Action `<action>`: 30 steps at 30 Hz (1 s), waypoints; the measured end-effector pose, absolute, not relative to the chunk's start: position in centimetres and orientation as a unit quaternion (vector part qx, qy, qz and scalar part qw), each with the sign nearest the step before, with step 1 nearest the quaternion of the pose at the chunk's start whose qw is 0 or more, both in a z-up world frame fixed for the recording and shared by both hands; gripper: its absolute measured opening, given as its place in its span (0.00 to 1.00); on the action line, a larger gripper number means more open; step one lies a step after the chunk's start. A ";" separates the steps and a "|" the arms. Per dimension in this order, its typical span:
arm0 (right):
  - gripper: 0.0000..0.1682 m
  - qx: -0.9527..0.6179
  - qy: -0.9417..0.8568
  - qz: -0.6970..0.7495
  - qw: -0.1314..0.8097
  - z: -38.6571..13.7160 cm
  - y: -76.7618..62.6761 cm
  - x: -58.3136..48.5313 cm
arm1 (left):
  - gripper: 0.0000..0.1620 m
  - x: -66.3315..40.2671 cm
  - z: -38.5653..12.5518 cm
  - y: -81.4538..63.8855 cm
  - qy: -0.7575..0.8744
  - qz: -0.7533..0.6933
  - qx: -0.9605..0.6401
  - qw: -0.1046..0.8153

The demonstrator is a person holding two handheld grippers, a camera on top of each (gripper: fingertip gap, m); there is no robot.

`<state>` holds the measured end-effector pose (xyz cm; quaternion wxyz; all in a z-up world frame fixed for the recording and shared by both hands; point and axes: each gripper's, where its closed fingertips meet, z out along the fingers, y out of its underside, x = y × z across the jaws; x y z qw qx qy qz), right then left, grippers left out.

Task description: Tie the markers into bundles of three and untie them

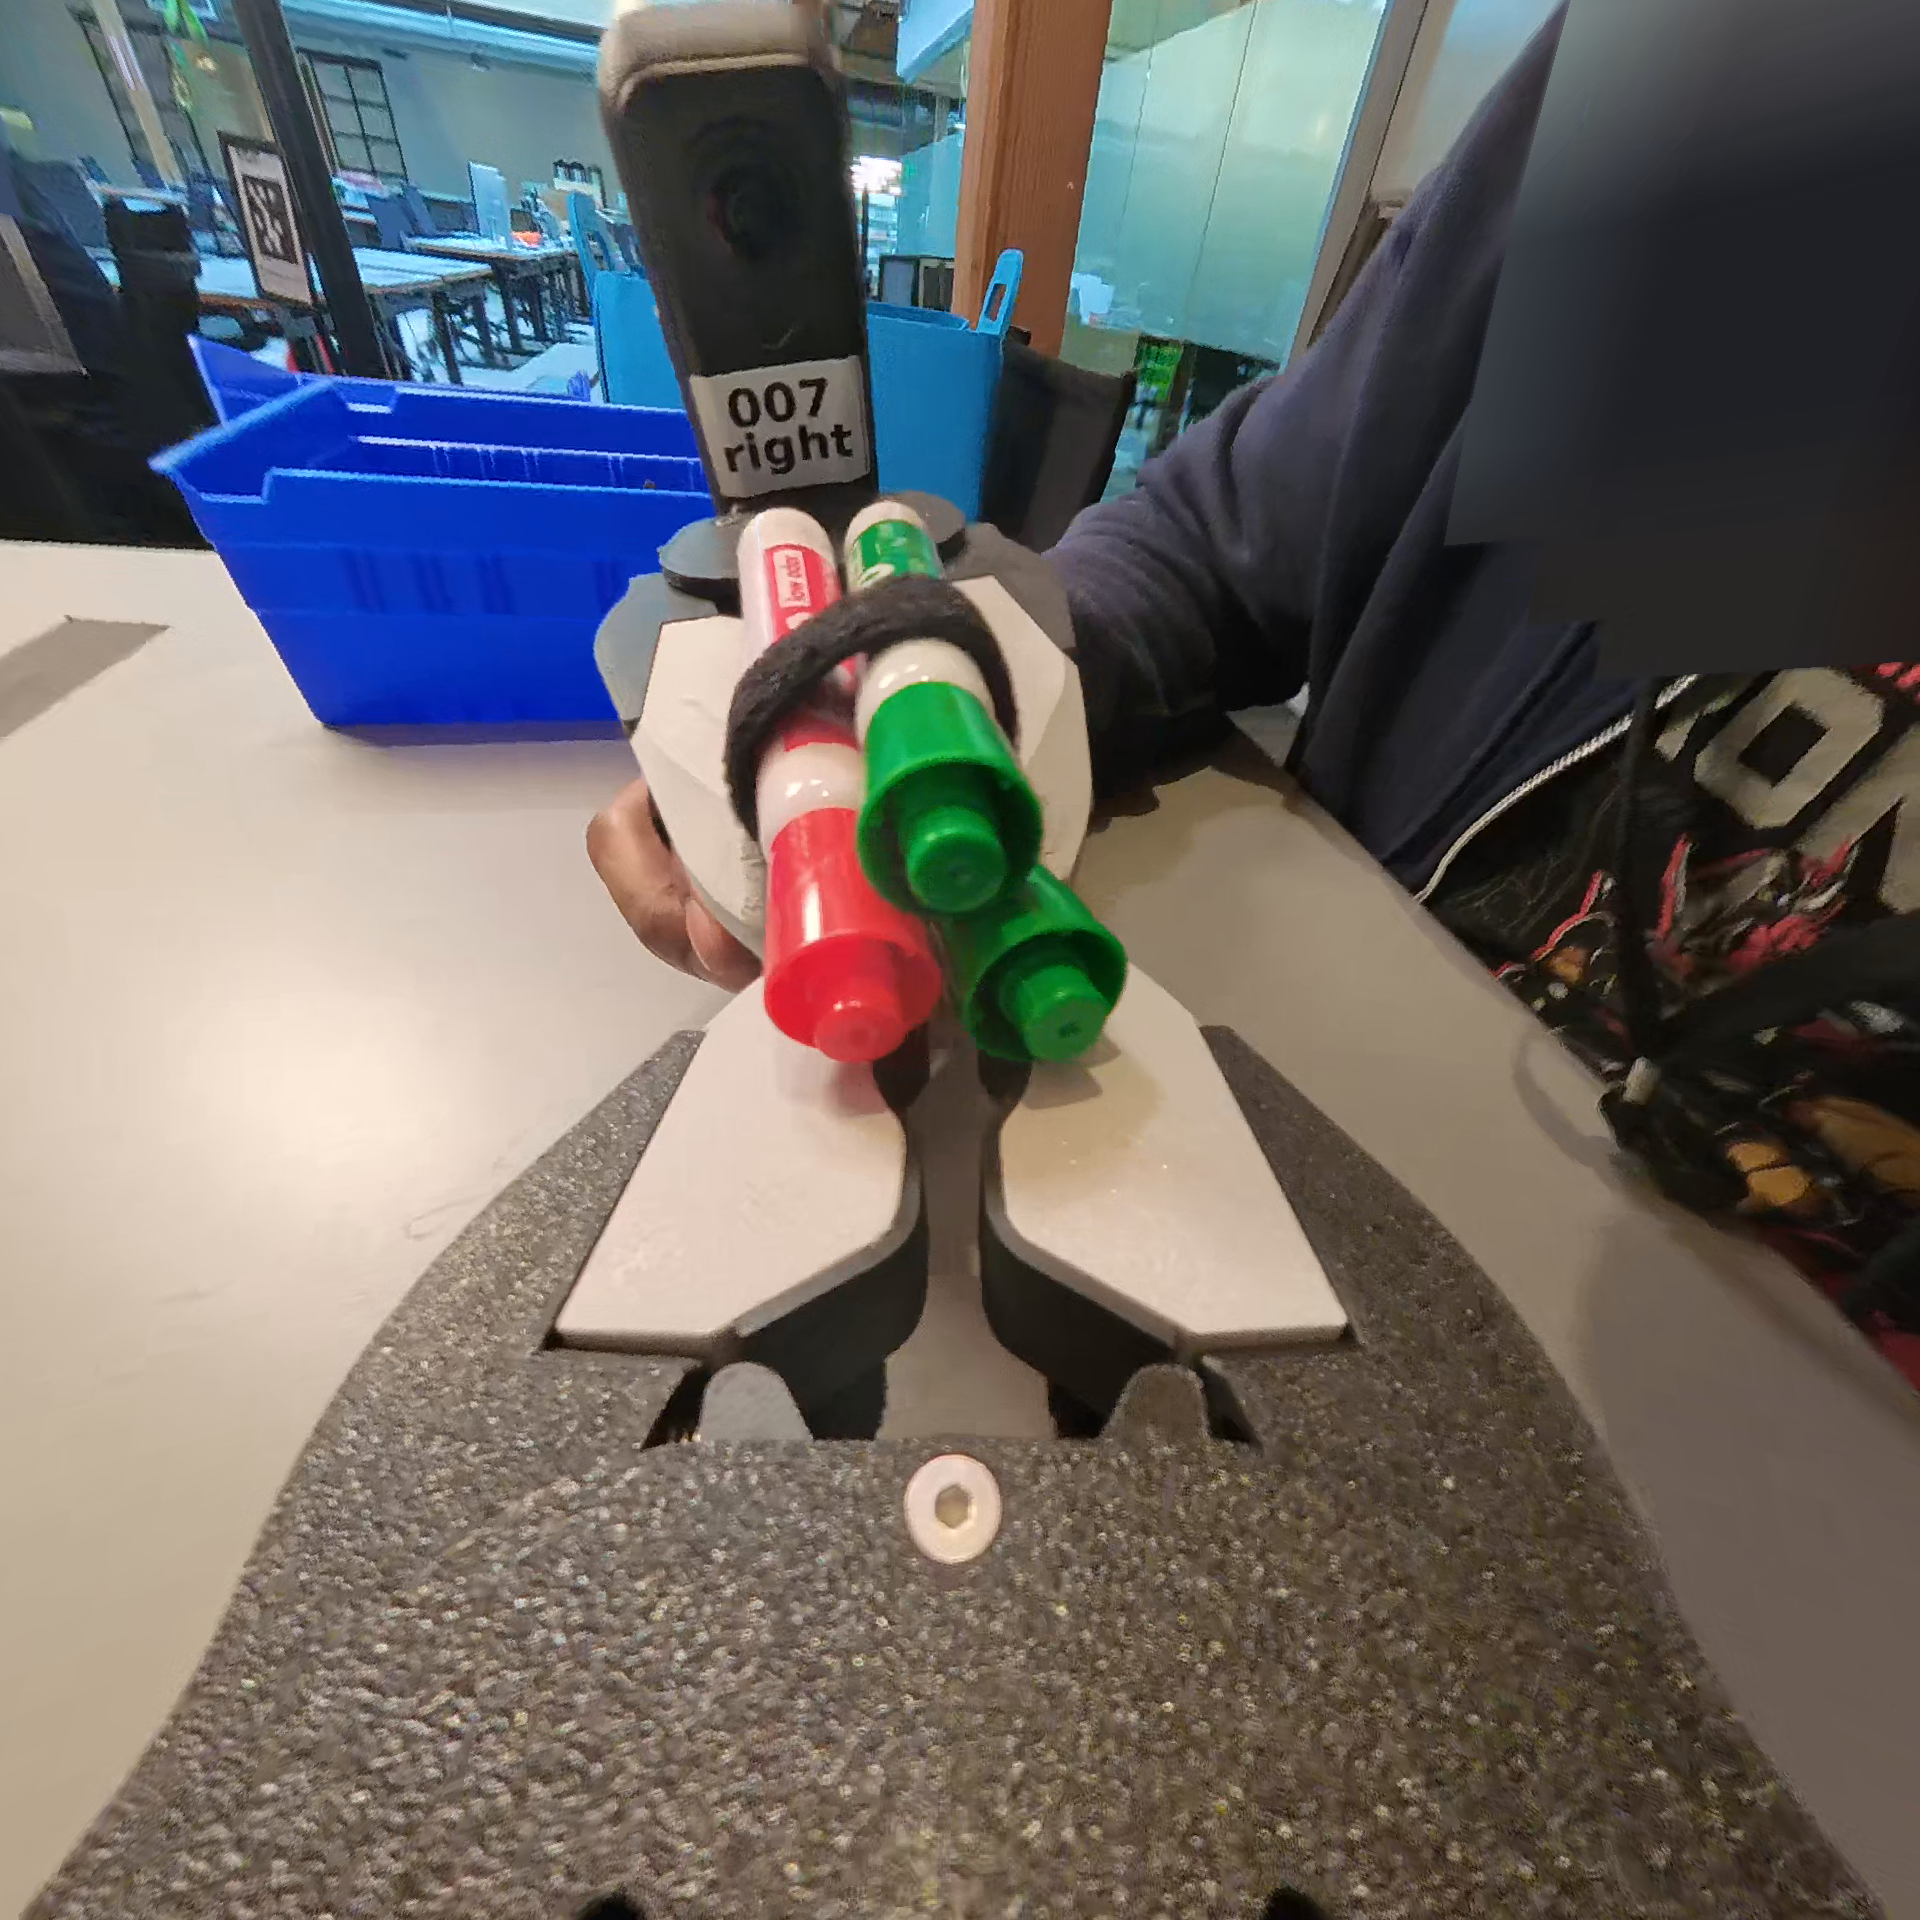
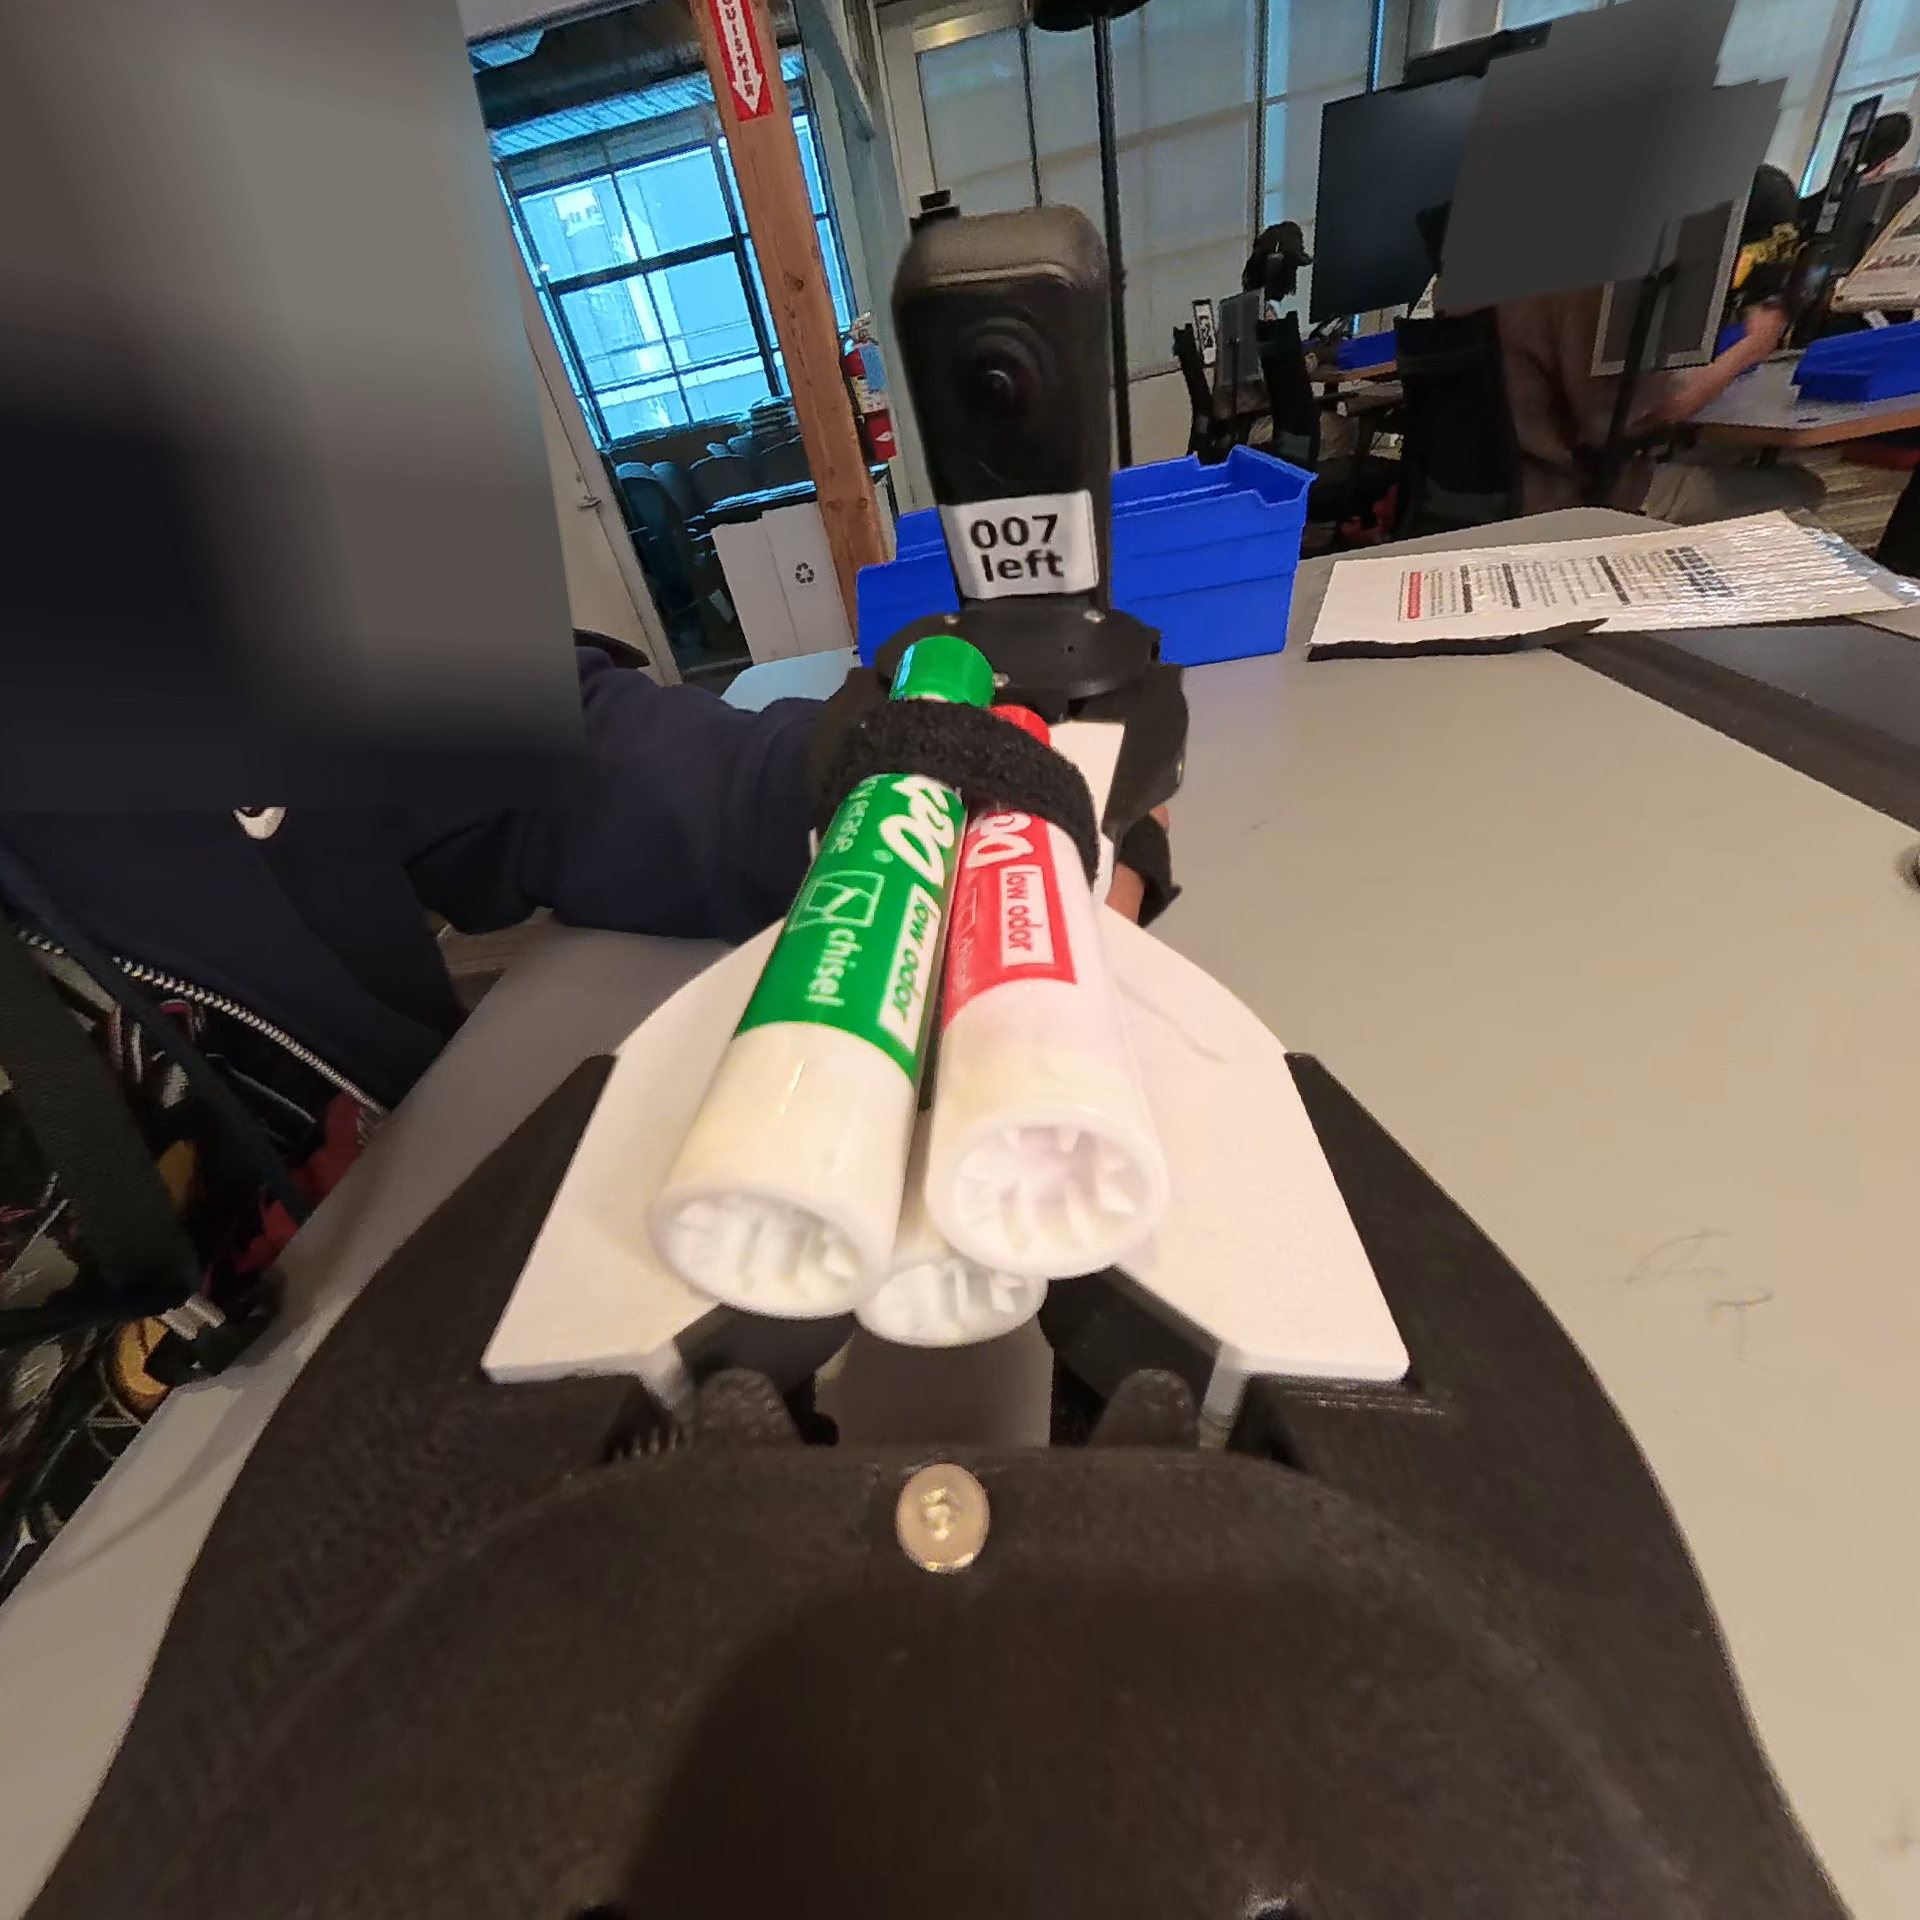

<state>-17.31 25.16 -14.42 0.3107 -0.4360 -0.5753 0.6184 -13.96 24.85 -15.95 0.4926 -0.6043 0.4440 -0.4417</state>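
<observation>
A bundle of three markers, one red (image 1: 844, 966) and two green (image 1: 943, 821), is wrapped by a black band (image 1: 862, 644) and held in the air between my two grippers. My left gripper (image 1: 951, 1060) sits under the caps with its jaws nearly together; what its tips touch is hidden by the caps. In the right wrist view the butt ends face the camera: the green marker (image 2: 862, 935), the red marker (image 2: 1023, 987) and a third marker (image 2: 951, 1299) low between the fingers of my right gripper (image 2: 987, 966), which is shut on the bundle. The band (image 2: 966, 758) sits near the cap end.
A blue bin (image 1: 436, 582) stands on the grey table (image 1: 260, 987) behind the grippers; it also shows in the right wrist view (image 2: 1205, 561). A printed sheet (image 2: 1558, 582) lies at the far right. A person's dark sleeve (image 1: 1299, 582) is close by. The tips of both grippers are at nearly the same place.
</observation>
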 end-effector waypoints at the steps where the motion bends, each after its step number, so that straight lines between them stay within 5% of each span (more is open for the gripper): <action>1: 0.22 -0.436 -0.576 0.620 0.308 -14.5 25.1 -17.2 | 0.03 -14.0 -16.0 24.8 0.456 -0.425 -0.600 0.501; 11: 0.22 -0.427 -0.570 0.636 0.296 -14.4 24.8 -17.0 | 0.02 -14.2 -16.4 24.6 0.489 -0.349 -0.598 0.530; 30: 0.27 -0.482 -0.551 0.615 0.293 -13.1 25.2 -17.6 | 0.02 -13.9 -14.1 24.4 0.408 -0.470 -0.565 0.542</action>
